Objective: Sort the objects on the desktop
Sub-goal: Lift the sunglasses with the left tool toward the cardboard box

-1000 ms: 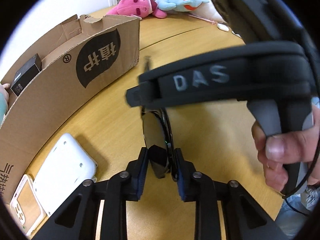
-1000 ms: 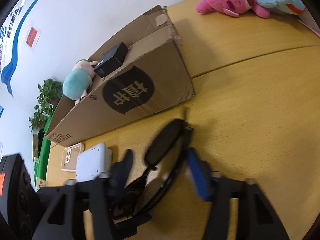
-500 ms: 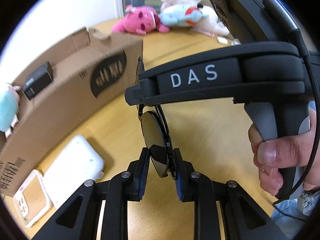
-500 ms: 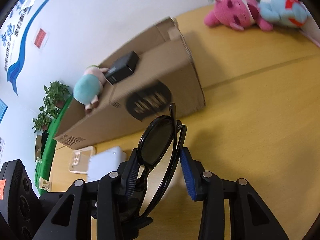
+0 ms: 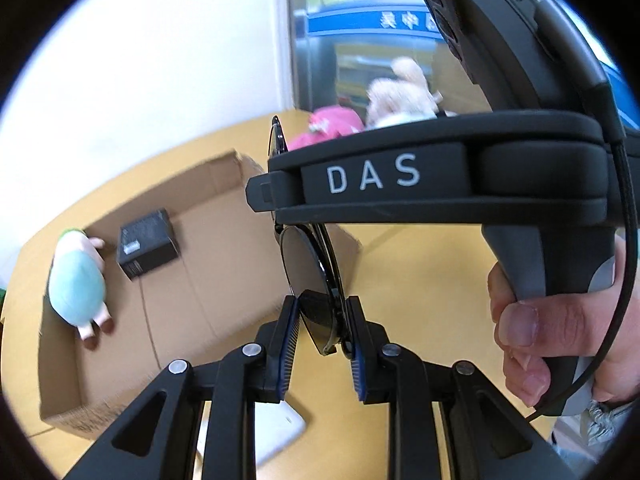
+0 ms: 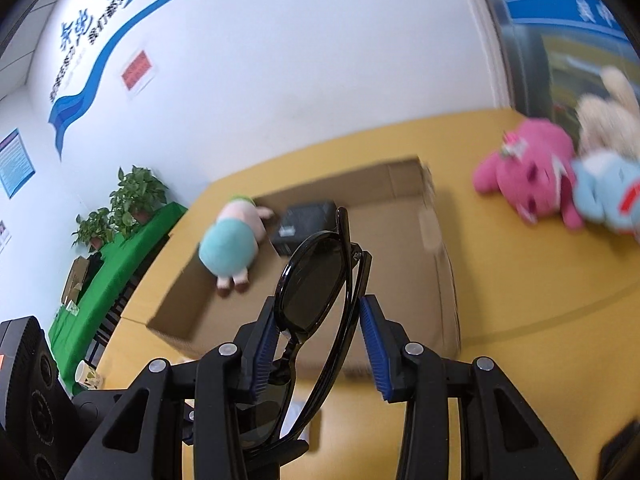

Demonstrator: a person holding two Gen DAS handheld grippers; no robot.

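Note:
Black sunglasses (image 5: 310, 276) are folded and held in the air between both grippers. My left gripper (image 5: 322, 330) is shut on one lens end. My right gripper (image 6: 318, 328) is shut on the sunglasses (image 6: 316, 284) too, its body crossing the left wrist view just above. The open cardboard box (image 6: 400, 248) lies below and ahead on the yellow table; it holds a teal and pink plush toy (image 6: 230, 248) and a small black box (image 6: 308, 226). The box also shows in the left wrist view (image 5: 208, 264).
A white flat device (image 5: 276, 432) lies on the table (image 5: 420, 264) under the left gripper. Pink, blue and beige plush toys (image 6: 532, 176) lie at the far right. A white wall stands behind the box; a green cloth with plants (image 6: 132, 200) is at left.
Both grippers rose with the sunglasses and moved toward the box. The views now look down into the open box instead of at its side.

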